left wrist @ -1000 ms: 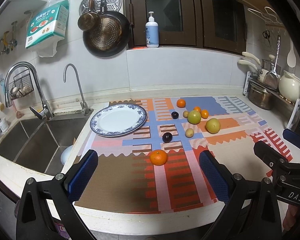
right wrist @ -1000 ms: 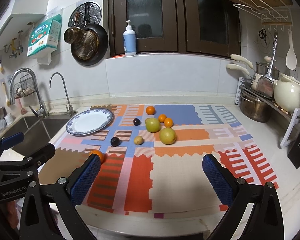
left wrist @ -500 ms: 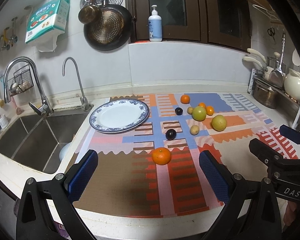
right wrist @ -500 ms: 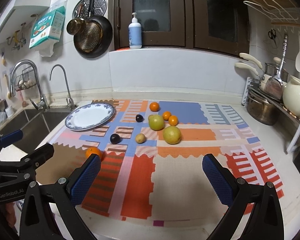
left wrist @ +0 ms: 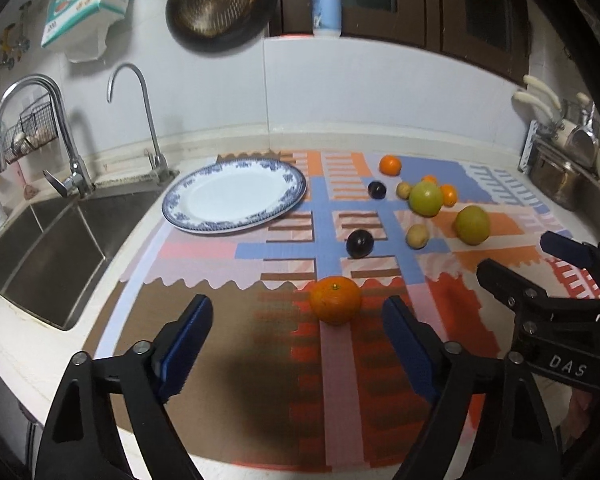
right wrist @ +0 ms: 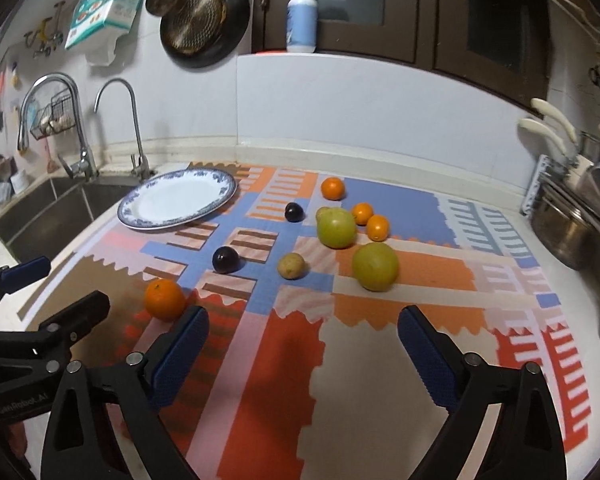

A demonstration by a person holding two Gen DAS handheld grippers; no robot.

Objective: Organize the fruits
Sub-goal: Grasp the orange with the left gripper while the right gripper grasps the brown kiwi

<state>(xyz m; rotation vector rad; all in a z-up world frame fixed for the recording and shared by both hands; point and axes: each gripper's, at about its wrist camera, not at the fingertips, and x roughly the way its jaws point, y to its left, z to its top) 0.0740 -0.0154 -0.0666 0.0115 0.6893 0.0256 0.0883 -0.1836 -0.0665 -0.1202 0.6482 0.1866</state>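
just ahead of the left gripper [left wrist: 296,336], whose jaws gape wide and hold nothing, sits the near orange [left wrist: 335,300] on the patterned mat [left wrist: 228,332], well short of the plate [left wrist: 236,196]. judging by its round shape, an off-centre squeeze could send it rolling toward the sink [left wrist: 48,248]. beyond the orange lie 2 dark plums [left wrist: 359,243], then green fruits [left wrist: 425,198]; none block the path to the plate. the right gripper [right wrist: 303,352] is also wide and holds nothing.
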